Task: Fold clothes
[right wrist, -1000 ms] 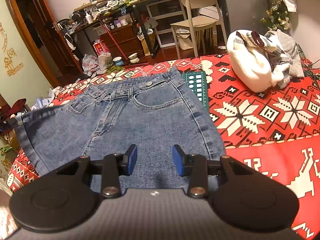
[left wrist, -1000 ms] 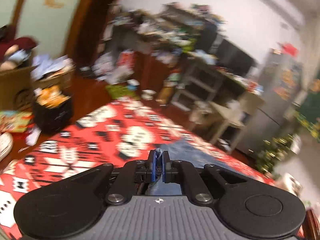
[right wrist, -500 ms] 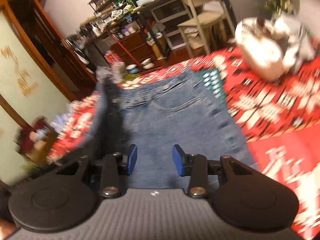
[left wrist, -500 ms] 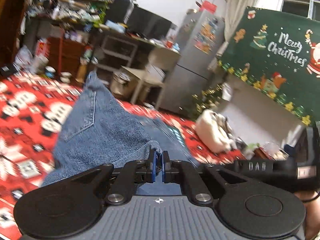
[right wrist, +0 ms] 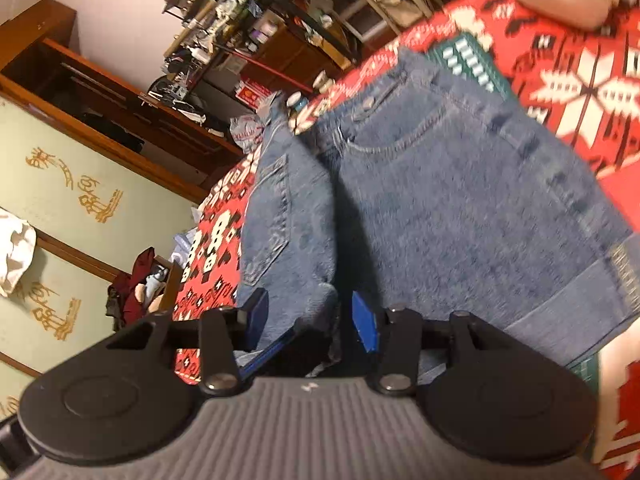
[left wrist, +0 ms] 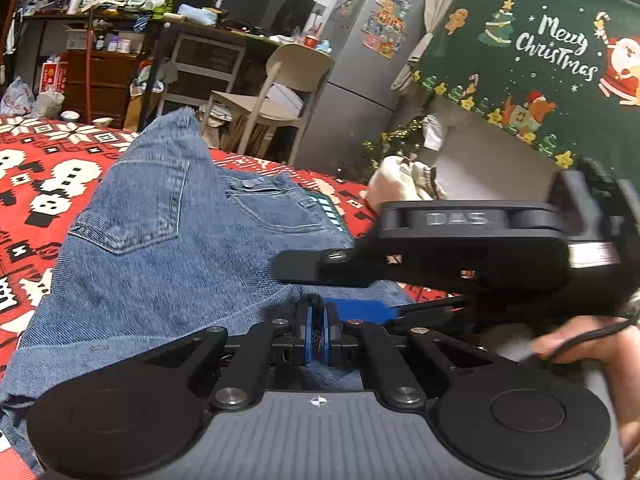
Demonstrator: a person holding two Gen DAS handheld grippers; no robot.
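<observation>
A pair of blue denim shorts (left wrist: 168,264) lies on the red patterned cloth (left wrist: 44,168). One half is folded over the other, so a back pocket (left wrist: 136,208) faces up. My left gripper (left wrist: 316,334) is shut on the hem of the folded-over half. My right gripper (left wrist: 304,286) reaches in from the right, just above and beyond the left one. In the right wrist view the right gripper (right wrist: 310,318) stands open, and the folded hem corner (right wrist: 316,304) sits between its blue pads (right wrist: 366,324) without being pressed.
A white garment pile (left wrist: 404,184) lies at the far right of the cloth, and a green mat (right wrist: 468,60) shows under the shorts' waistband. A chair (left wrist: 280,92), cluttered shelves and a fridge stand beyond. A hand (left wrist: 592,344) holds the right gripper.
My left gripper swung right with the hem, folding one half of the shorts over the other. The right gripper dropped, rolled, and now straddles the hem by the left one.
</observation>
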